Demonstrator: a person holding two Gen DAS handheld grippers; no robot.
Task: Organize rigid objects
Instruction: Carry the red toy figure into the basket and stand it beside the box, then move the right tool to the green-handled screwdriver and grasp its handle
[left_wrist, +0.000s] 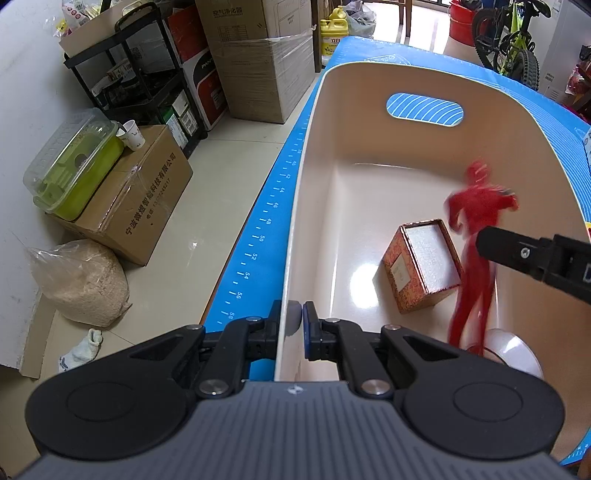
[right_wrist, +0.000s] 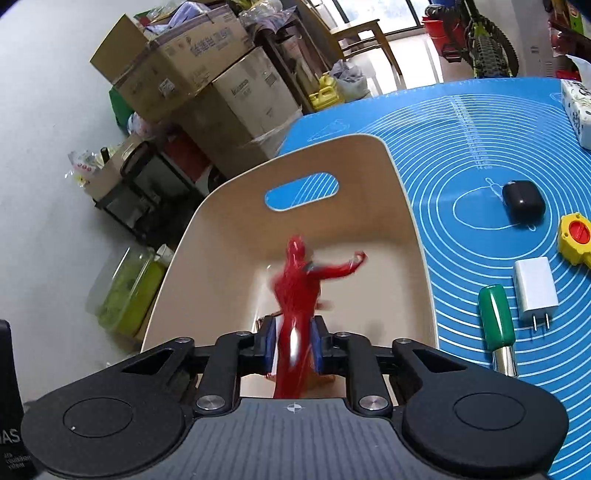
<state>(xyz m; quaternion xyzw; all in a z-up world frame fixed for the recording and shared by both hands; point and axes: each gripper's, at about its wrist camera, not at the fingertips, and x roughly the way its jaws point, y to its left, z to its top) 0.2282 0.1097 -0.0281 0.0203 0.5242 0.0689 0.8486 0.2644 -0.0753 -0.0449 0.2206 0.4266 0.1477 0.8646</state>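
Right claw (right_wrist: 293, 350) is clamped on the red figure (right_wrist: 295, 291), held above the cream bin (right_wrist: 406, 206) | left claw (left_wrist: 294, 332) is pinched on the bin's wall | risk: the figure may be dropped onto the patterned box (left_wrist: 421, 266) inside and tipped out.

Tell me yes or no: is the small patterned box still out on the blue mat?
No, the patterned box lies on the floor of the cream bin, beside the red figure.

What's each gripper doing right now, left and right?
Left gripper: shut on the beige bin's wall.
Right gripper: shut on the red figure, over the bin.
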